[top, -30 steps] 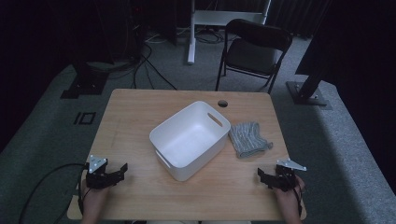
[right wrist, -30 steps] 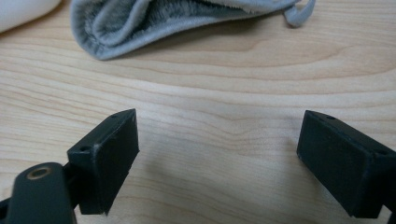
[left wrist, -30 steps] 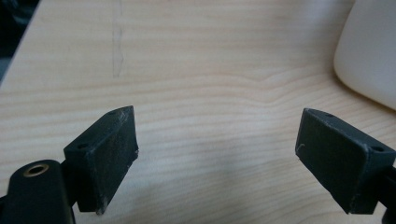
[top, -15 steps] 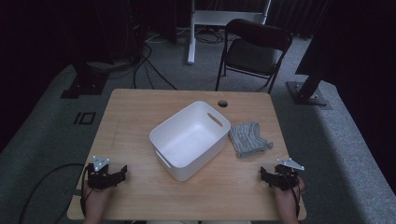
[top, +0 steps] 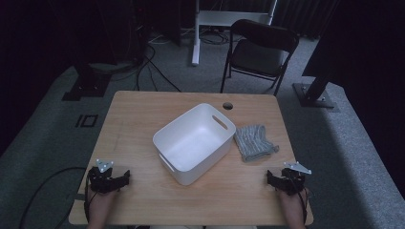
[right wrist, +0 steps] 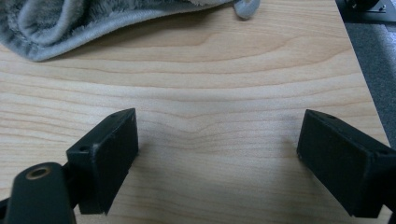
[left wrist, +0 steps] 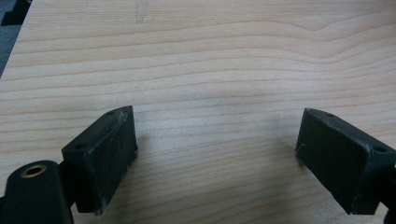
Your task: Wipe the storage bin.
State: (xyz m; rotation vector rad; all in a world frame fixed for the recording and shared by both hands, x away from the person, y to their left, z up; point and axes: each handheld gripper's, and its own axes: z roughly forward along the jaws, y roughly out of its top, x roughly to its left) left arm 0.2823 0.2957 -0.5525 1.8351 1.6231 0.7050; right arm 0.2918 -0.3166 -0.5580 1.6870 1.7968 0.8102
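Note:
A white plastic bin (top: pixel 196 141) stands in the middle of the wooden table (top: pixel 143 109), set at an angle, nothing visible inside it. To its right lies a folded grey towel (top: pixel 255 142), whose fluffy edge (right wrist: pixel 93 23) fills the top of the right gripper view. My left gripper (top: pixel 117 179) rests near the front left corner, jaws wide open over bare wood (left wrist: pixel 215 140). My right gripper (top: pixel 279 180) rests near the front right corner, also open with nothing between its fingers (right wrist: pixel 107 154), a short way in front of the towel.
A round cable hole (top: pixel 228 105) sits in the table behind the bin. A black folding chair (top: pixel 260 50) stands beyond the far edge, with stand bases and cables on the grey carpet around the table. The right table edge (right wrist: pixel 359 70) lies close to my right gripper.
Both hands have slid slightly toward the front edge of the table; the bin and the towel have not moved.

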